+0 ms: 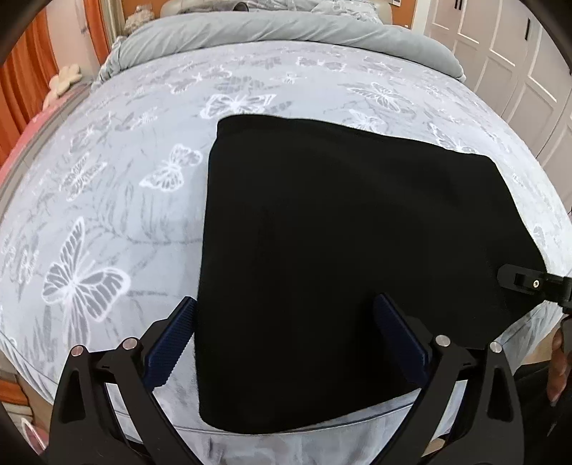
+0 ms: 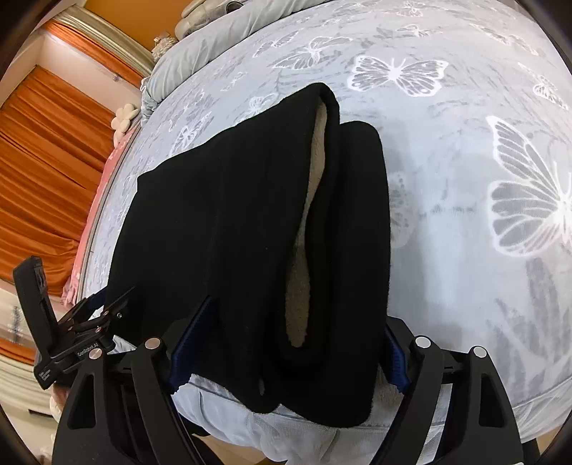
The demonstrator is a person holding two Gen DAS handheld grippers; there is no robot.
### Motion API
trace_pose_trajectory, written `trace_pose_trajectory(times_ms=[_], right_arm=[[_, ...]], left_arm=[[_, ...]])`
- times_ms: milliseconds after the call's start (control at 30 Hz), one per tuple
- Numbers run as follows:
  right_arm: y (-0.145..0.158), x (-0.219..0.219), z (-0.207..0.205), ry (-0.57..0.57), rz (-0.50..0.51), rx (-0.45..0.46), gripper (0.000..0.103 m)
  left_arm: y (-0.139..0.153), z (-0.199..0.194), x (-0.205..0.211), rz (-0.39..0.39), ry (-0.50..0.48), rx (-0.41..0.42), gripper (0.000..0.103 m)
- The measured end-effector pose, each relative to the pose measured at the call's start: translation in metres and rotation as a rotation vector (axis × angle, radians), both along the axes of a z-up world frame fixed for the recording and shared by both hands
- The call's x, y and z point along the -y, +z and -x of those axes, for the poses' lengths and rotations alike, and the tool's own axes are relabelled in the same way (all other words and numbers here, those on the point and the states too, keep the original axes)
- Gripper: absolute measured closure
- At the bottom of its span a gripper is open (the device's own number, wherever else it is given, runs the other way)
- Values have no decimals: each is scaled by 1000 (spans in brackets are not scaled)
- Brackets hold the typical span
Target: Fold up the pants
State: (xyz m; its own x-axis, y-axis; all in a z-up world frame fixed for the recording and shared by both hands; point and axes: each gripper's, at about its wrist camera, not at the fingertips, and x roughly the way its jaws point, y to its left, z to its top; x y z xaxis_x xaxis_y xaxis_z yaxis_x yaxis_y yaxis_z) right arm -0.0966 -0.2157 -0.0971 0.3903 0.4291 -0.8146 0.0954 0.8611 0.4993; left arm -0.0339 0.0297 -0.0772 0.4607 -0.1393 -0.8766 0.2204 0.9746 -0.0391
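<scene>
Black pants (image 1: 339,250) lie folded flat on the bed, near its front edge. In the right wrist view the pants (image 2: 232,232) show a cream fleece lining (image 2: 304,257) at the open waist end. My left gripper (image 1: 286,336) is open, its blue-padded fingers (image 1: 171,343) straddling the pants' near left part. My right gripper (image 2: 289,347) is open, its fingers on either side of the waist end. The right gripper also shows at the right edge of the left wrist view (image 1: 529,282).
The bed (image 1: 107,214) has a grey butterfly-print cover. A rolled grey duvet (image 1: 286,32) lies at the head. Orange curtains (image 2: 46,171) hang at the left; white wardrobe doors (image 1: 500,46) stand at the right. The bed's front edge is just below the grippers.
</scene>
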Motion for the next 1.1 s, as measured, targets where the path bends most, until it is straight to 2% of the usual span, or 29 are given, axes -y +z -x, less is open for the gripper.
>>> trace_pose_trajectory(times_ms=[67,100,167,200,267,300,333,367,433,467,500,533,667,767,867,1100], right_arm=[[-1,1,0,1,-1,1,21],[0,1,-1,2,-3,0,19],[-2,0,-1,-3,-7,-1,18],[-3,-1,0,-7,-9,-1,17],[-4,-3,0,-12,-11,2,16],[-5,-3,0,-12,-7,4,16],[-5,-5,0,-11,-5,5,16],[-4,-6,0,-11,-2,8,16],[0,-9,2,11,0,42,43],[4,-12,4,28,3,64,49],[7,-13,6,31,10,78,59],[10,-14,7,37,16,90,63],[30,-24,16,56,70,162,66],[46,-28,21,58,70,214,66],[64,-30,27,51,75,274,67],[93,-36,30,24,115,385,67]], left_arm=[[-5,-2,-5,42,8,-40,5],[-10,-6,-9,92,18,-82,5],[-23,-15,-23,231,48,-192,5],[-33,-22,-33,340,85,-273,5],[-34,-27,-44,419,119,-292,5],[-34,-28,-45,430,118,-297,7],[-33,-27,-45,441,115,-296,15],[-31,-26,-44,432,108,-285,20],[-26,-23,-42,414,84,-263,40],[-23,-21,-42,414,75,-251,46],[-18,-19,-41,411,65,-233,55],[-14,-17,-41,411,56,-217,61],[7,-3,-33,374,25,-140,68],[33,12,-20,296,-25,-20,70],[51,26,-8,239,-62,60,70],[71,22,0,218,-64,114,70]])
